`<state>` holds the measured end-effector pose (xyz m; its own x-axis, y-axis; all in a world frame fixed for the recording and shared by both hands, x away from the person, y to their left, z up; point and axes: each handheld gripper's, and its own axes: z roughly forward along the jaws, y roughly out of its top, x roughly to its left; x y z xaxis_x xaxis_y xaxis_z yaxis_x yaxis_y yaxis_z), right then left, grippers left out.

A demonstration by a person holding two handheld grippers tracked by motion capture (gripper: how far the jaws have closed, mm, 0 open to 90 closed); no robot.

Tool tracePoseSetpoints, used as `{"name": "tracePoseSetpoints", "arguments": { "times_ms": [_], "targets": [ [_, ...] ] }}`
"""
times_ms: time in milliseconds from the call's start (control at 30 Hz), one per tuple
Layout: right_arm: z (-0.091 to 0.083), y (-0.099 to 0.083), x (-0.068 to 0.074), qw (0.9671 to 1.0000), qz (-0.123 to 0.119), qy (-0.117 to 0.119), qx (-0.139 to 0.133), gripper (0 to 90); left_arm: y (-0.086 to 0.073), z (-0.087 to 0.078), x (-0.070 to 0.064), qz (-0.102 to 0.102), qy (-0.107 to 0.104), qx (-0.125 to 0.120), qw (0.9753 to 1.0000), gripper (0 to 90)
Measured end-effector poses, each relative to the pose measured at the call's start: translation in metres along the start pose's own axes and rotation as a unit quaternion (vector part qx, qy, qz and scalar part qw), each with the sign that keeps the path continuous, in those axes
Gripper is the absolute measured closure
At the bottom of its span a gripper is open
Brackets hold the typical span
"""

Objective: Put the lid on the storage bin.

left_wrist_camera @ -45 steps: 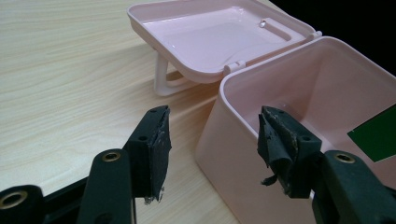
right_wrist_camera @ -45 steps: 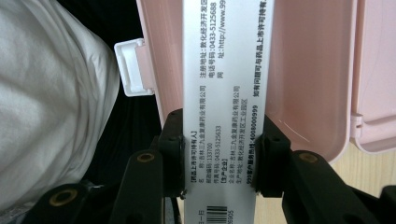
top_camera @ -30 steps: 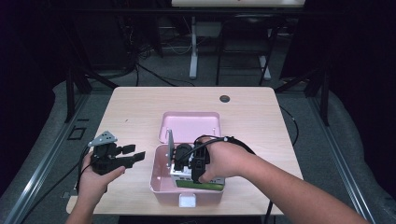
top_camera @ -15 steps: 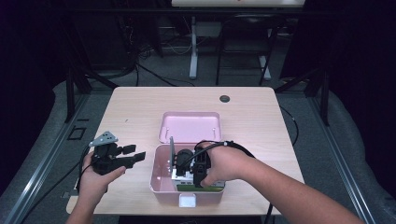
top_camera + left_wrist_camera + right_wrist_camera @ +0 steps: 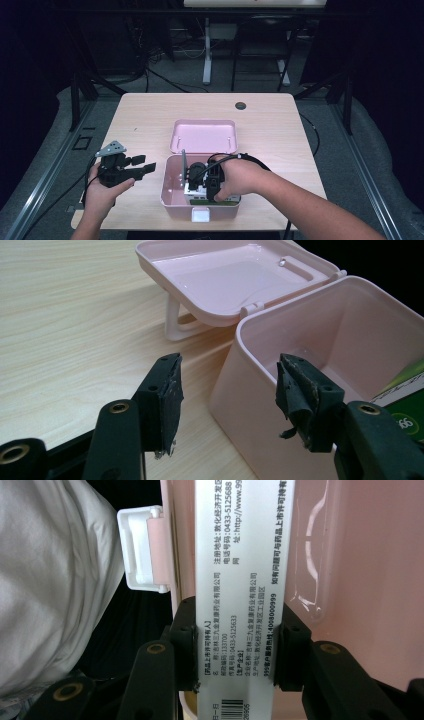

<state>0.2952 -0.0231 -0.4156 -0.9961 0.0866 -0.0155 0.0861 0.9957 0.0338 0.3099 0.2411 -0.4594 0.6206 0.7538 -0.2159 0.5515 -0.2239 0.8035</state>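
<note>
Pink plastic box (image 5: pixel 175 197) on the counter (image 5: pixel 150 120) receives our white medicine carton (image 5: pixel 240 580), pinched by the right tongs (image 5: pixel 235 650) inside it, so next we release it, while the left tongs (image 5: pixel 227 397) wait spread beside.

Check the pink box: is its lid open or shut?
Open. The lid lies swung back flat on the table behind the box, inside facing up; the right gripper reaches inside holding a carton.
</note>
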Motion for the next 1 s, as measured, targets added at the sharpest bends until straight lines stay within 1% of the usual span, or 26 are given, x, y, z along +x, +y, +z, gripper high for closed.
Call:
{"name": "tracePoseSetpoints", "arguments": {
  "times_ms": [67, 200, 467, 567, 633, 800, 933, 967, 1000],
  "targets": [
    [0.002, 0.0, 0.0, 1.0, -0.003, -0.002, 0.001, 61.5, 0.0, 0.0, 0.0, -0.001, 0.0, 0.001, 1.0, 44.0],
    [0.007, 0.0, -0.002, 1.0, 0.002, 0.004, 0.0, 61.5, 0.0, 0.0, 0.0, 0.0, -0.002, 0.002, 1.0, 44.0],
    [0.018, 0.0, -0.007, 1.0, 0.006, 0.007, 0.004, 61.6, 0.0, 0.0, 0.0, 0.0, -0.002, 0.002, 1.0, 44.0],
    [0.022, -0.001, -0.01, 0.9998, 0.013, 0.017, 0.0, 61.6, 0.0, 0.0, 0.0, -0.001, -0.002, 0.002, 1.0, 44.0],
    [0.026, -0.002, -0.01, 0.9997, 0.014, 0.019, 0.001, 61.5, 0.0, 0.0, 0.0, -0.002, -0.002, 0.003, 1.0, 44.0],
    [0.033, -0.001, -0.014, 0.9995, 0.015, 0.029, 0.002, 61.6, 0.0, 0.001, -0.001, -0.001, -0.002, 0.003, 1.0, 44.0],
    [0.038, -0.001, -0.015, 0.9994, 0.013, 0.03, 0.003, 61.6, 0.0, 0.001, 0.0, -0.001, -0.002, 0.004, 1.0, 44.0],
    [0.039, -0.001, -0.015, 0.9995, 0.013, 0.03, 0.002, 61.6, 0.0, 0.001, 0.0, -0.002, 0.0, 0.001, 1.0, 43.9],
    [0.04, -0.001, -0.015, 0.9995, 0.009, 0.029, 0.004, 61.6, 0.0, 0.001, 0.0, -0.002, 0.0, 0.002, 1.0, 44.0]
  ]
}}
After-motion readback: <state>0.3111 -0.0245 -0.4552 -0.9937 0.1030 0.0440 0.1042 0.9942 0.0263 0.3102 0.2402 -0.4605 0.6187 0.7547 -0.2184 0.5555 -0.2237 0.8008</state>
